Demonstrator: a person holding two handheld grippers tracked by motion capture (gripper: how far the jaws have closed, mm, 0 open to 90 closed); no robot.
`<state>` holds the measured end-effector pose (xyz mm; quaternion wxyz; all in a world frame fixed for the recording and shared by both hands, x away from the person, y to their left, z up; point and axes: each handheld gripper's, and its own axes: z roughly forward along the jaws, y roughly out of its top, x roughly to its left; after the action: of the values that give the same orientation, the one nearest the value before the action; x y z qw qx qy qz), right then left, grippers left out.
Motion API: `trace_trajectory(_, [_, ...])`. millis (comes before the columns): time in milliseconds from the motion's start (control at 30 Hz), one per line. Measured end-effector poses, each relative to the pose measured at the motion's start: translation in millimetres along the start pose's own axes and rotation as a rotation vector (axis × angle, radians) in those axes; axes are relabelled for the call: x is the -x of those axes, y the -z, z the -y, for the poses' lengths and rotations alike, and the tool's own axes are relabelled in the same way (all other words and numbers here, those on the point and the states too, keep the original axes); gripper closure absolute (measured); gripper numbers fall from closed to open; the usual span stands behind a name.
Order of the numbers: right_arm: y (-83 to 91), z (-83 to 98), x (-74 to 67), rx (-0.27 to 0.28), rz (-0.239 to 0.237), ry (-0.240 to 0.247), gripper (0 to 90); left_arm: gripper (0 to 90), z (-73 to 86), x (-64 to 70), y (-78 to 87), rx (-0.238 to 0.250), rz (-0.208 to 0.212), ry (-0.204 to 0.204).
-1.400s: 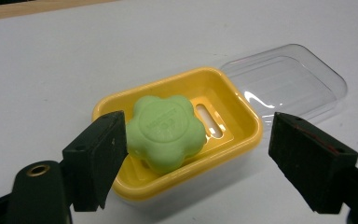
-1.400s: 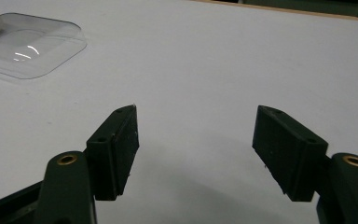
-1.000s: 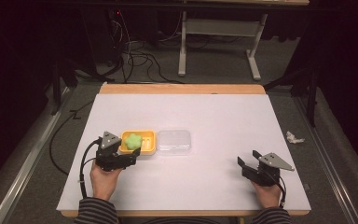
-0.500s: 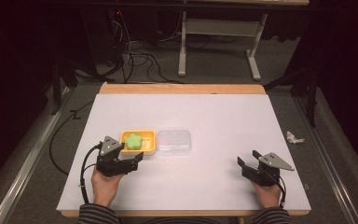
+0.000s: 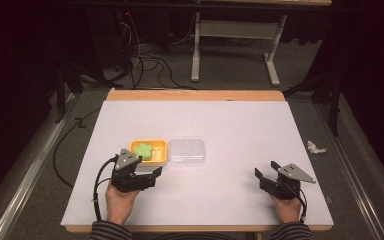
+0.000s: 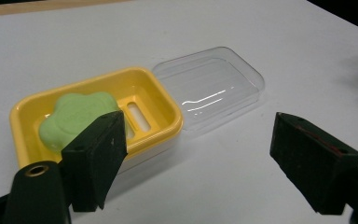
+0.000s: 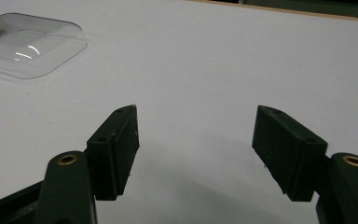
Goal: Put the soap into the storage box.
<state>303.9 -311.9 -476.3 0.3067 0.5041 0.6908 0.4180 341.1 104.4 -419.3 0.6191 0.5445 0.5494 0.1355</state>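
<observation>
Now, with left hand-held gripper (image 5: 150, 176) wide open and empty, straddle clear lid (image 6: 209, 86) mid-frame, then lift onto yellow soap dish (image 6: 163, 100).

The bench (image 5: 240, 125) carries a matt white covering, smooth and even, with a strip of bare light wood along its far edge. On it sits a soap dish (image 6: 156, 105) of glossy yellow plastic that catches the light on its rim. The soap (image 6: 77, 116) inside it looks pale green, dull and waxy. Just right of the dish lies a lid (image 6: 214, 86) of clear, shiny plastic with bright glints. The left claw (image 6: 214, 154) and the right claw (image 7: 205, 149) have matt black jaws with brass-coloured rivets.
</observation>
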Motion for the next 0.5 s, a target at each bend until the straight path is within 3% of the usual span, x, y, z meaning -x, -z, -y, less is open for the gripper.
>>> trace_trajectory(500, [-0.7, -0.2, -0.1, -0.007, -0.001, 0.004, 32.2, 18.8, 14.6, 12.4, -5.7, -0.038, 0.023, -0.021])
